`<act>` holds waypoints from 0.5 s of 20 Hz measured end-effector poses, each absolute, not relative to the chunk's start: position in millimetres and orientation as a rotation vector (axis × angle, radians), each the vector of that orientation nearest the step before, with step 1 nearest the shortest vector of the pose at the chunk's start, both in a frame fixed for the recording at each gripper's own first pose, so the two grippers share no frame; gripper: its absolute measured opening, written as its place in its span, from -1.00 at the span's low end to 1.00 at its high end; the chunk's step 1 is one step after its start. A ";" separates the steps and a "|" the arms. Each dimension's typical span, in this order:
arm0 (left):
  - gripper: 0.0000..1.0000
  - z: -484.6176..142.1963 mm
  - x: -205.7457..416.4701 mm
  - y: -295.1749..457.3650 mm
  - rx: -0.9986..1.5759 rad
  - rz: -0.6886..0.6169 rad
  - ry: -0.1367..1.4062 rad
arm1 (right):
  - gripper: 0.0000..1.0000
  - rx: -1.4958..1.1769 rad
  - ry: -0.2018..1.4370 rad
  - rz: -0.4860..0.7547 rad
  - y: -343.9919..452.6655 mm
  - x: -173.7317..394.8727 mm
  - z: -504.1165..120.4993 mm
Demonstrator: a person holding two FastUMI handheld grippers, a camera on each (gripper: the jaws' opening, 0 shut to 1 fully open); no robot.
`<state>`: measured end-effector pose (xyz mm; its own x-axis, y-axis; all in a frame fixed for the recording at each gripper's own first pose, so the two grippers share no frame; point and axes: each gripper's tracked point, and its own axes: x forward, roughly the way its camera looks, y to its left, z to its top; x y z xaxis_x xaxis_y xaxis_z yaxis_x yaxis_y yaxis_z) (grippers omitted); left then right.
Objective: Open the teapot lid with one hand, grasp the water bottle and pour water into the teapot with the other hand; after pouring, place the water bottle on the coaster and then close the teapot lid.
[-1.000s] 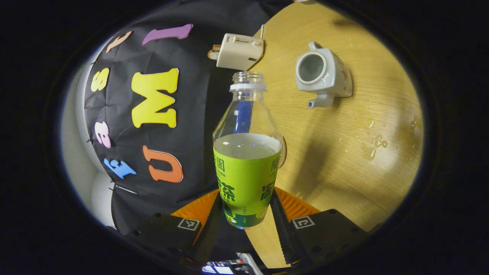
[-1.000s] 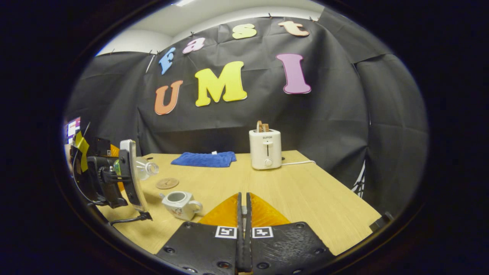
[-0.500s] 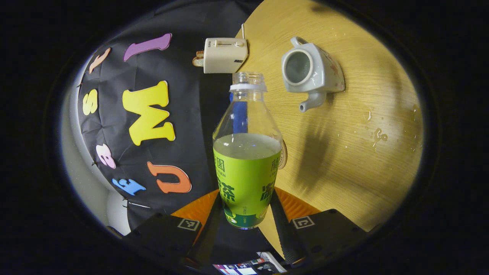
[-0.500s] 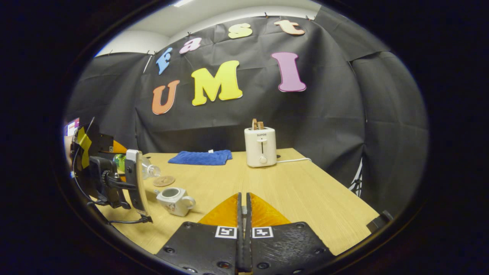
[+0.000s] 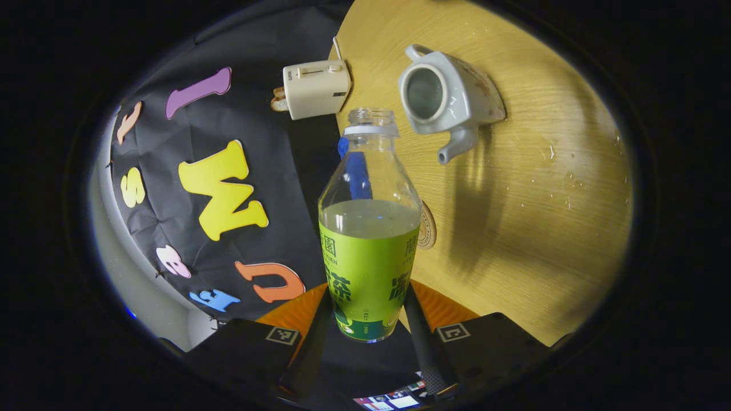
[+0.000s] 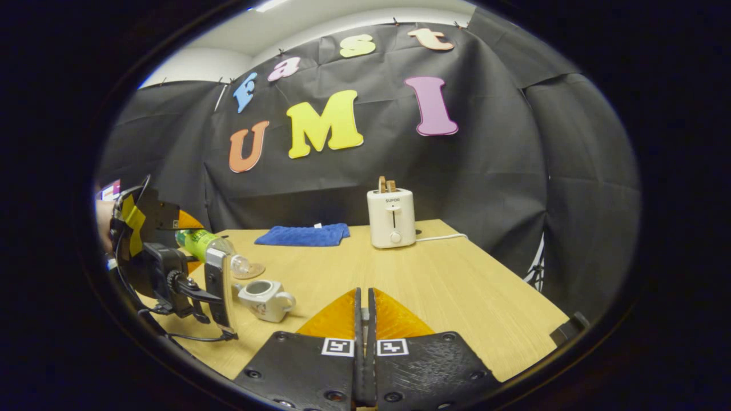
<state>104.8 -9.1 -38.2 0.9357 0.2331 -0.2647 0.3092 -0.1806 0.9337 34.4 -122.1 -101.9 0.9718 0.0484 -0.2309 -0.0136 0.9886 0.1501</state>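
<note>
Table (image 6: 457, 285) is carrying a toaster (image 6: 391, 218), blue cloth (image 6: 302, 234), lidless teapot (image 5: 442, 97) and coaster (image 5: 425, 225). Left gripper (image 5: 365, 319) is pinching the bottle (image 5: 368, 228) — tilted in the right gripper view, neck over the teapot. Right gripper (image 6: 363, 319) — fingers pressing together; whether anything sits between them, cannot tell.

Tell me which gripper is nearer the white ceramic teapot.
Left. The left gripper hangs just above the white ceramic teapot, holding the bottle. The right gripper sits farther back, off to its side.
</note>
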 end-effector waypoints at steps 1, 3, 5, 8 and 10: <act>0.44 -37.9 106.1 -9.1 1.777 -0.072 0.404 | -1.00 0.149 0.235 0.031 -122.4 34.4 -101.2; 0.39 -35.9 108.8 -10.0 1.792 -0.072 0.400 | -1.00 0.151 0.235 0.030 -123.9 33.4 -101.5; 0.44 -32.0 112.3 -11.7 1.813 -0.063 0.391 | -1.00 0.153 0.233 0.026 -125.9 32.7 -101.7; 0.45 -27.7 115.3 -13.6 1.837 -0.055 0.379 | -1.00 0.155 0.233 0.022 -127.9 32.3 -102.9; 0.44 -26.3 116.0 -15.7 1.857 -0.055 0.374 | -0.99 0.156 0.230 0.021 -129.3 32.4 -102.8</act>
<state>116.0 -15.7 -26.3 0.9475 0.2275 -0.2246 0.2825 -0.2668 0.9214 32.4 -129.3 -102.8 0.9734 0.0387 -0.2258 -0.0029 0.9877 0.1566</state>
